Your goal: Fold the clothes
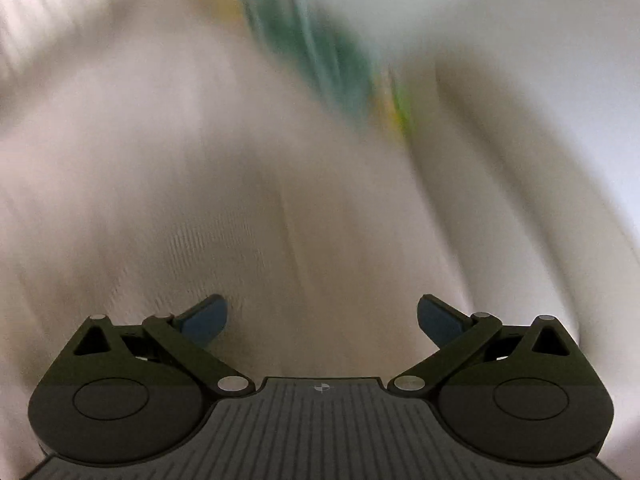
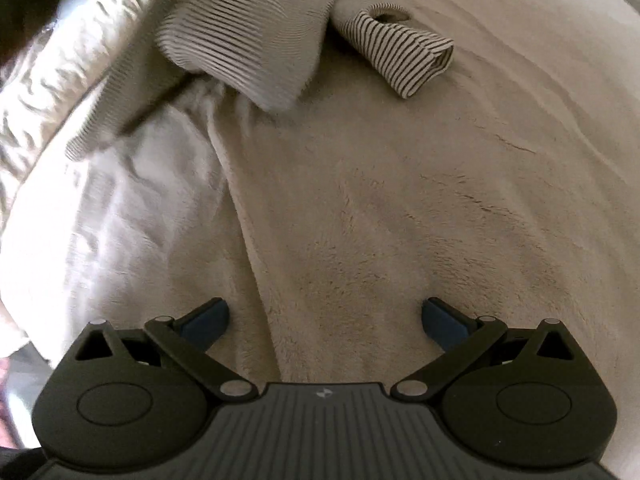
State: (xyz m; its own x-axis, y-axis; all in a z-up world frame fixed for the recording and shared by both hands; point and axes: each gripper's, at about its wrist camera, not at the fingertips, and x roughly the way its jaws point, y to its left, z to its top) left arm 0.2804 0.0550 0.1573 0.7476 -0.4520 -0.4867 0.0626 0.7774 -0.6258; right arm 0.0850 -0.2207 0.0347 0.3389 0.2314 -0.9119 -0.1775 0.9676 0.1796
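A black-and-white striped garment [image 2: 248, 40] lies crumpled at the top of the right wrist view, one sleeve [image 2: 404, 54] sticking out to the right with its cuff open. My right gripper [image 2: 324, 320] is open and empty, well short of the garment, over a beige fleece blanket [image 2: 400, 208]. My left gripper [image 1: 322, 320] is open and empty. Its view is badly motion-blurred: pale fabric [image 1: 200, 180] fills it, with a blurred green and yellow patch [image 1: 320, 60] at the top.
A wrinkled white sheet [image 2: 100, 208] lies left of the blanket's edge, with a crinkled cream fabric [image 2: 48, 88] further left. A dark gap shows at the far left edge [image 2: 16, 8].
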